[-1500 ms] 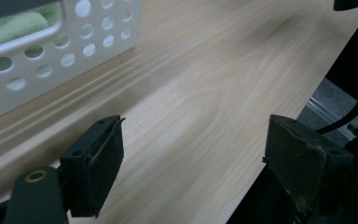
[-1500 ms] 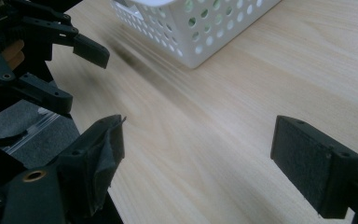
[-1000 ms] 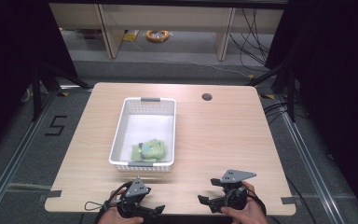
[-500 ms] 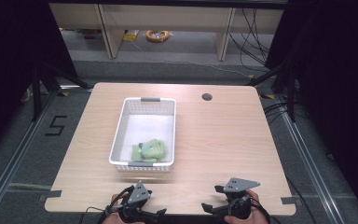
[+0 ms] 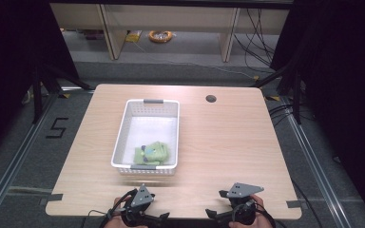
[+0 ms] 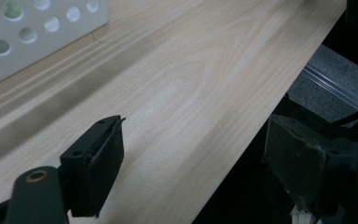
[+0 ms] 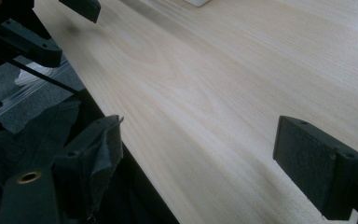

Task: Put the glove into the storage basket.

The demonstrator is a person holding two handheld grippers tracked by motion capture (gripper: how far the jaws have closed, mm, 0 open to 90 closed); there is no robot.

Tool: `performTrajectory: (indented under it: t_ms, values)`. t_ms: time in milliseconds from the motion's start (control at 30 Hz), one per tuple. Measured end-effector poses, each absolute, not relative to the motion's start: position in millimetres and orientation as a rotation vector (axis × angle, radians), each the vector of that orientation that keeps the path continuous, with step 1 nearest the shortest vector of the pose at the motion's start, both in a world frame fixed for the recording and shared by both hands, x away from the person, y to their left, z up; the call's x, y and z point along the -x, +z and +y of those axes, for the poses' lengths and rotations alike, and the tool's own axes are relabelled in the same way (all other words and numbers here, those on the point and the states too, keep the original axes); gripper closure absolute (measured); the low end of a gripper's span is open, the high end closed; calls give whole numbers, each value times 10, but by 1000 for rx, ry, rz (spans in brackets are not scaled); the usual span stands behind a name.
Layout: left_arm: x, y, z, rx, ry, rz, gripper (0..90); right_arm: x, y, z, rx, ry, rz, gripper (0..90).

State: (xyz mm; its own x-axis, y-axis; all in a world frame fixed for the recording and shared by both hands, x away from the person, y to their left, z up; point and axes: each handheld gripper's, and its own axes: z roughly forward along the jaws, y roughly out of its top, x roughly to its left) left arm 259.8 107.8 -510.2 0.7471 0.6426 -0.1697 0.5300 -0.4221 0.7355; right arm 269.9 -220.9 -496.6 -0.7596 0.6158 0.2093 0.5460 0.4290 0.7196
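Currently 1 white perforated plastic basket (image 5: 147, 137) on the light wooden bench (image 5: 228, 142) holds 1 green folded cloth (image 5: 153, 153), well beyond the left gripper (image 5: 164, 217) and right gripper (image 5: 210, 213), both fingers spread, empty.

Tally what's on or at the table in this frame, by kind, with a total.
Basket: 1
Green cloth bundle in the basket: 1 (blurred; it may be more than one piece)
Tongs: 2, left and right, both open at the near edge
Total: 4
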Motion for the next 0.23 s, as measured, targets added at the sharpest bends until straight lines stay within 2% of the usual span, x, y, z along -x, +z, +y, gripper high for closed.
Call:
performTrajectory:
  t_ms: [233]
  values:
    - [-2614, -5095, 1092, -2128, 175, 858, 194, -2714, -4975, -2221, -1048, 1253, 2576, 164]
